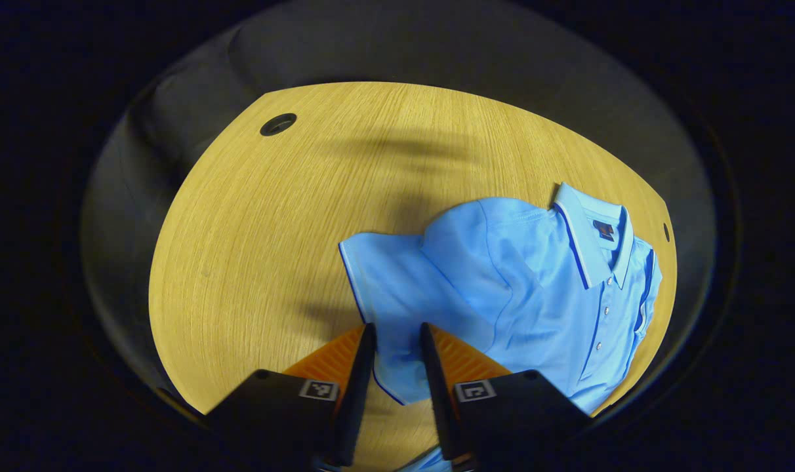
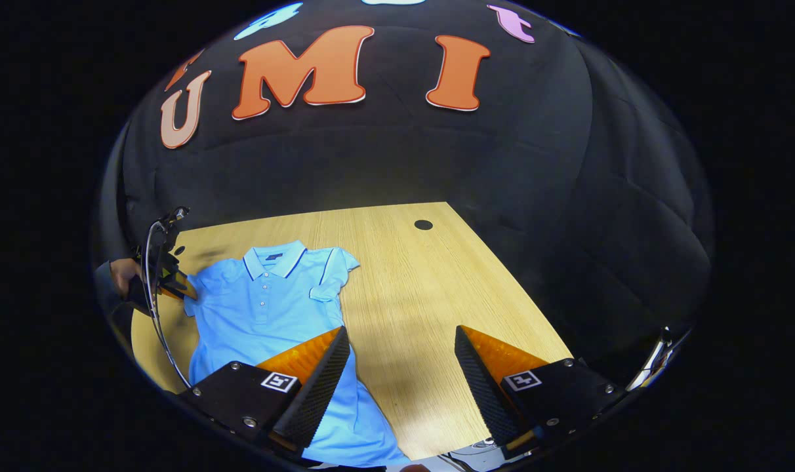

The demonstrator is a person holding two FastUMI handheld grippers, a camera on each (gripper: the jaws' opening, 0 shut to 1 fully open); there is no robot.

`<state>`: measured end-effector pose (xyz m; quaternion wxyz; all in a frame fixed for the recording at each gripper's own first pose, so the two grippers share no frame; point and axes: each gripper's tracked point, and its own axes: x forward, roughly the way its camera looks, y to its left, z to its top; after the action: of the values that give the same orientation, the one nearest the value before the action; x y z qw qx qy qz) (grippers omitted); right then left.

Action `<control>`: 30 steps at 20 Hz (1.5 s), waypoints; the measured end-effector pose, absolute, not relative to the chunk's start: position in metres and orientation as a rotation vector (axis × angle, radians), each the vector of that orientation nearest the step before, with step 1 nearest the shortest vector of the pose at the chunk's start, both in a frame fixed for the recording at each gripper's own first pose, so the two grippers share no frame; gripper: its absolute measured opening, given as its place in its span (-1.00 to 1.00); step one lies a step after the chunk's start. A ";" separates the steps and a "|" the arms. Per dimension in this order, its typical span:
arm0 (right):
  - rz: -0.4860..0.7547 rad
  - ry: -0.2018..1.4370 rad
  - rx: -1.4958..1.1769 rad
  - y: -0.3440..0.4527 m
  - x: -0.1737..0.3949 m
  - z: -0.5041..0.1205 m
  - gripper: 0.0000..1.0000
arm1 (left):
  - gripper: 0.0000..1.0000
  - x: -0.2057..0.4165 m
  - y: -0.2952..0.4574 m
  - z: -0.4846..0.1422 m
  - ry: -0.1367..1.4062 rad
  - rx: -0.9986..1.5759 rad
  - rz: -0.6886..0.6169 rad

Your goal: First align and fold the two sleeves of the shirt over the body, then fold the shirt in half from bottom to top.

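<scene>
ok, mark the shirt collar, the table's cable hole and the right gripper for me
shirt collar (image 2: pixel 273 257), right gripper view, on the collar band above the placket.
cable hole (image 2: pixel 423 225), right gripper view, middle of the dark hole.
right gripper (image 2: pixel 401 360), right gripper view, midway between its fingertips.

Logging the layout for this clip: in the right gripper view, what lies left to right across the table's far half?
Left gripper with the hand holding it → light blue polo shirt → bare wooden table → round hole in the tabletop.
</scene>
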<state>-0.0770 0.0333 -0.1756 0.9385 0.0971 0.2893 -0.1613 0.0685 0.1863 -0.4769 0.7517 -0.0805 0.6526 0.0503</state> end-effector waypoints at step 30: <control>-0.342 0.669 0.279 0.041 -0.108 -0.209 0.96 | 0.83 0.099 0.001 -0.391 1.186 -0.180 -0.483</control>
<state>-0.1078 0.0405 -0.2089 0.9208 0.1356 0.3257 -0.1666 0.0994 0.0010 -0.3915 0.7981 -0.0841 0.5527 -0.2248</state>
